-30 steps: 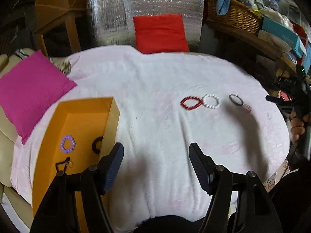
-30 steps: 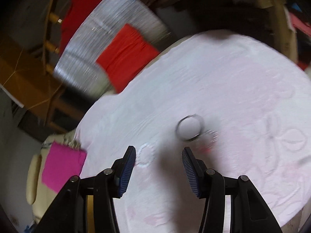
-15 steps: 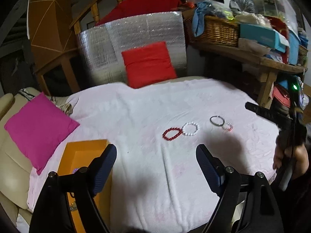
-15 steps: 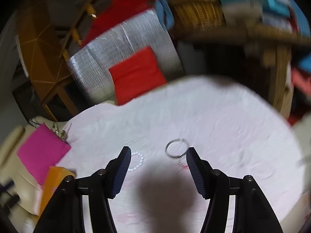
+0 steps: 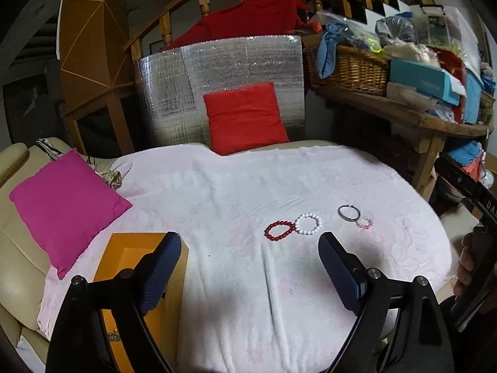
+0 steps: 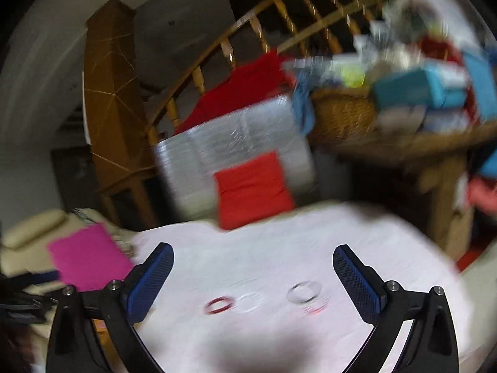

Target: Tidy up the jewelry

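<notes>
Several bracelets lie in a row on the white blanket: a red bead bracelet, a white bead bracelet, a dark metal bangle and a small pink one. An orange box sits at the left, partly behind my left finger. My left gripper is open and empty, raised well short of the bracelets. My right gripper is open and empty above the blurred bracelets: red, white, bangle.
A magenta cushion lies at the left, a red cushion against a silver foil panel at the back. A cluttered wooden shelf with a wicker basket stands at the right. The right gripper's handle shows at the far right.
Both grippers have pulled back and tilted up, so the bracelets look farther off and the room shows. The right gripper's jaws have opened wider. The box interior has dropped out of view.
</notes>
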Available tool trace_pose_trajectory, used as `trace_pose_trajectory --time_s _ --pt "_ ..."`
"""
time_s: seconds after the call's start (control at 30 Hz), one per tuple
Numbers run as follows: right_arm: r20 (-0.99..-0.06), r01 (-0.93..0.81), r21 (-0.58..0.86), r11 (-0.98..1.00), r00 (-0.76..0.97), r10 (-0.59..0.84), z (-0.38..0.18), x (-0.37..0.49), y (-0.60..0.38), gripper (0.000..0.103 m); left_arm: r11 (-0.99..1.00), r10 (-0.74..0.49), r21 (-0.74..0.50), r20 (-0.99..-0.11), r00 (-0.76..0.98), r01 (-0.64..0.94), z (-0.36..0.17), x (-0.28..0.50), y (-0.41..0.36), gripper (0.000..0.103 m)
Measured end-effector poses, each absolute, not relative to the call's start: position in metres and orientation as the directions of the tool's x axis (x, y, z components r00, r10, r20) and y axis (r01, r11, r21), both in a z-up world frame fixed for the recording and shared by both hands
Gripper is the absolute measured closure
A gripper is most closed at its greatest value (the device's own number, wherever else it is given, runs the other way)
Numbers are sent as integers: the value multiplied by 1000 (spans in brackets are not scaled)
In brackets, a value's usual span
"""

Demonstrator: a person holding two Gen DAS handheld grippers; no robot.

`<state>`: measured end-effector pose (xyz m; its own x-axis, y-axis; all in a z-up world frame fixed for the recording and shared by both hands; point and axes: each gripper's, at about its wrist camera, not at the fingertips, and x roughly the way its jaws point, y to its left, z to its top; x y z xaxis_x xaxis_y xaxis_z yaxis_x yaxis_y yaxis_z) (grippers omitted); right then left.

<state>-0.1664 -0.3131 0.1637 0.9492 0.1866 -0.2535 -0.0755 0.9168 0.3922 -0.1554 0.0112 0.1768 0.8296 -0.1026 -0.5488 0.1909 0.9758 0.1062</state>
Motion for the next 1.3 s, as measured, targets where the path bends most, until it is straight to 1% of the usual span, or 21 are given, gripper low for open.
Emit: trace_pose_trajectory --time_s 0.03,0.07,0.1,0.2,0.3,0.4,0.5,0.57,0.63,0.73,0.83,0.9,1.03,1.07,1.13,1.2,1.27,1.3 --pt "-299 -62 410 910 933 198 156 -154 -319 0 977 -98 107 -549 830 186 174 -151 9 13" --pt "-389 -29 411 911 899 203 145 -133 -327 0 979 -93 104 -548 831 178 169 -143 6 13" --pt "-444 1 407 913 874 196 137 -120 -333 0 982 -95 87 -546 832 169 162 -131 2 12" --pt "-508 100 383 918 853 119 122 -98 -358 0 985 -131 24 -537 833 171 141 -106 -8 10" --pt "-518 116 362 925 850 96 114 -84 -376 0 985 -155 -27 -561 813 168 106 -75 -20 9" --pt "-532 116 406 907 836 131 98 -70 -393 0 986 -160 -58 -623 766 159 69 -41 -31 9" --pt "-542 129 473 872 822 173 75 -60 -405 0 990 -130 -40 -626 769 134 43 -15 -37 9" --pt "-564 155 550 821 794 228 61 -52 -411 0 992 -112 -19 -628 770 128 34 -4 -36 9" --pt "-543 160 636 755 788 290 54 -41 -419 0 992 -96 -1 -644 759 125 24 6 -31 9" --pt "-553 168 654 737 771 315 49 -31 -419 0 993 -82 4 -695 714 117 13 18 -24 9" --pt "-562 157 680 716 739 372 45 -25 -407 1 989 -78 33 -700 710 141 14 21 -25 9" --pt "-580 152 673 724 716 388 39 -24 -399 7 983 -94 51 -695 713 179 19 22 -27 9" --pt "-625 148 623 768 685 375 33 -18 -385 14 969 -115 85 -677 727 233 26 22 -31 9" --pt "-630 150 622 769 679 377 32 -18 -384 18 966 -121 87 -680 723 244 25 22 -32 9" --pt "-649 170 614 771 664 371 27 -16 -382 24 964 -130 74 -702 700 254 20 23 -32 9" --pt "-676 202 600 774 647 354 20 -15 -382 36 965 -130 63 -729 671 255 14 28 -29 9" --pt "-698 224 589 776 625 349 14 -13 -382 40 968 -131 48 -739 661 245 12 30 -25 9" --pt "-705 236 586 775 621 344 11 -13 -383 40 970 -131 44 -739 661 241 13 30 -24 9"
